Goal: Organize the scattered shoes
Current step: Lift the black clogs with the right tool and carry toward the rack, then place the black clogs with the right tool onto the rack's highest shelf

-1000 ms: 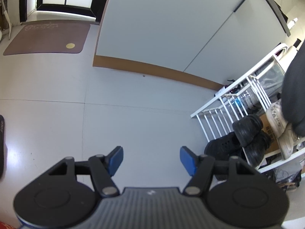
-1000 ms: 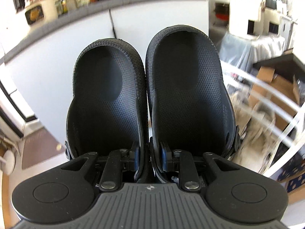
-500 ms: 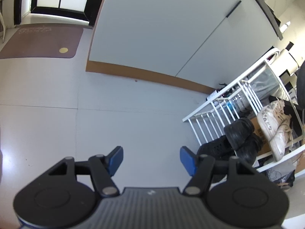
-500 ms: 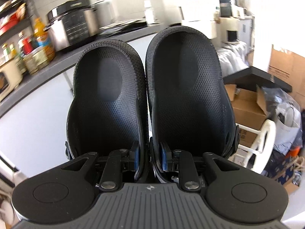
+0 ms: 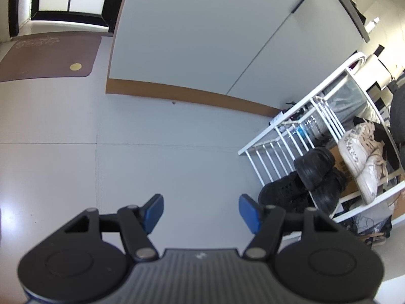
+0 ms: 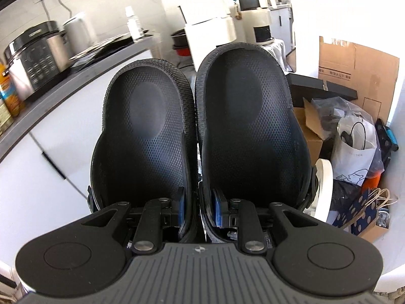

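My right gripper (image 6: 197,210) is shut on a pair of black clogs (image 6: 243,131), pinching their inner walls together; the clogs stand upright and fill the right wrist view. Their dark edge shows at the far right of the left wrist view (image 5: 398,116), above the rack. My left gripper (image 5: 201,211) is open and empty above the grey floor. A white shoe rack (image 5: 286,147) stands at the right and holds black shoes (image 5: 314,167) and beige sneakers (image 5: 359,157). A black sneaker (image 5: 281,195) lies at the rack's foot.
White cabinet fronts (image 5: 202,38) with a brown plinth run behind the floor. A brown doormat (image 5: 48,58) lies far left. Behind the clogs are a counter with a cooker (image 6: 35,58), cardboard boxes (image 6: 354,71) and bags (image 6: 354,147).
My right gripper has swung up and to the right with the clogs; the background moved from cabinet to counter and boxes. The left view shifted slightly, showing more of the rack.
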